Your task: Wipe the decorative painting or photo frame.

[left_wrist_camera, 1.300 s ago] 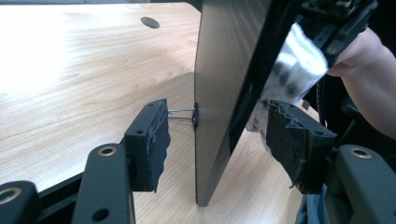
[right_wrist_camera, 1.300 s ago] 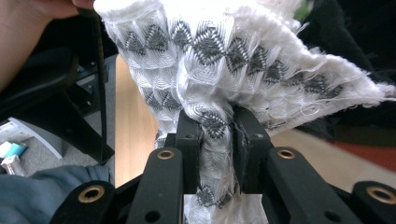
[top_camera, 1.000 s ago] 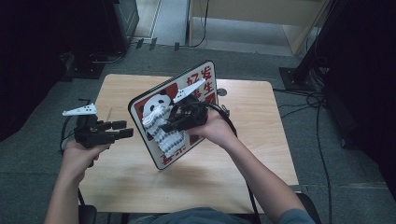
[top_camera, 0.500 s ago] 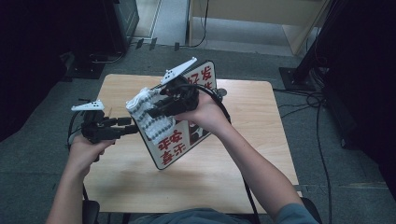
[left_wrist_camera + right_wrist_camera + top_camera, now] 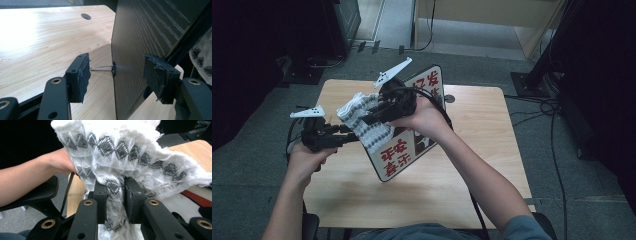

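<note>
A white sign board [image 5: 404, 155] with red characters stands tilted on the wooden table [image 5: 472, 165]. Its dark back [image 5: 150, 30] faces my left gripper. My left gripper [image 5: 354, 136] is open, and its jaws [image 5: 120, 67] straddle the board's edge without the pads touching it. A small binder clip [image 5: 113, 68] is clamped on that edge, its wire handle pointing toward the left pad. My right gripper [image 5: 368, 119] is shut on a white cloth with grey zigzag bands [image 5: 120, 147], bunched between its pads [image 5: 124, 182]. The cloth [image 5: 372, 134] hangs in the air in front of the board's upper left part.
The person's left forearm [image 5: 37, 172] is close behind the cloth. There is a round cable hole [image 5: 449, 98] in the table behind the board. Cables [image 5: 557, 107] and dark equipment stands sit on the floor to the right and at the back.
The right gripper has risen and moved left, lifting the cloth off the board's face. The board now stands more steeply. The left gripper has hardly moved.
</note>
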`<state>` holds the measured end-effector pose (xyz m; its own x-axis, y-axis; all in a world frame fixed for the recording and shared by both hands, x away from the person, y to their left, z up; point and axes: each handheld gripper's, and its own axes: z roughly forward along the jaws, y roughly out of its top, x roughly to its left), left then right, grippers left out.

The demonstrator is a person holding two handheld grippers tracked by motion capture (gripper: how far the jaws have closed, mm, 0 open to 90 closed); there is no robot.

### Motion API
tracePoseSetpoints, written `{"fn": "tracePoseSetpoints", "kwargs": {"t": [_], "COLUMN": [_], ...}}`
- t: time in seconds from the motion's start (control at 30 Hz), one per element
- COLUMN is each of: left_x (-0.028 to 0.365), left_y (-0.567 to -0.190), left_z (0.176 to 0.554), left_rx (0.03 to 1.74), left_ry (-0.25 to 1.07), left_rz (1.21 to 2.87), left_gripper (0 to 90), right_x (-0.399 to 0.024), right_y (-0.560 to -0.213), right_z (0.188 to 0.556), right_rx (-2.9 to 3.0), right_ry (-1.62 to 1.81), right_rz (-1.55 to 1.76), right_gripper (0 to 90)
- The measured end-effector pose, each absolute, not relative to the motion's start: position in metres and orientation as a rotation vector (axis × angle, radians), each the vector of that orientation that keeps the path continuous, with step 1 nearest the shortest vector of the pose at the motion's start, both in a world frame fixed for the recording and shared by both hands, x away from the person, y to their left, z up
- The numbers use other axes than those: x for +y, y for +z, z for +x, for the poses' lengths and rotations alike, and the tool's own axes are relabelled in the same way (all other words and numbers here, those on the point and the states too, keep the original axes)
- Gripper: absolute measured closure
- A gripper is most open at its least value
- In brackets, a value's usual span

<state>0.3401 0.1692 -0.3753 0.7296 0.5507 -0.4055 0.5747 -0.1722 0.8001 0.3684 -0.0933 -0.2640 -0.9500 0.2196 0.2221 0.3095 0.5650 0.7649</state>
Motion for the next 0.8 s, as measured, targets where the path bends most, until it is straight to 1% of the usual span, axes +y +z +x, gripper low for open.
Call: {"fn": "tracePoseSetpoints", "kwargs": {"t": [0.8], "left_x": [0.170], "left_y": [-0.376], "left_z": [0.338], "left_rx": [0.874], "left_ry": [-0.029], "left_rz": [1.811], "left_gripper": [42.7], "right_x": [-0.086], "right_y": [-0.277], "right_z": [0.364], "right_rx": [-2.697], "right_ry": [-1.307], "right_rz": [-0.428], "right_gripper": [74.8]}}
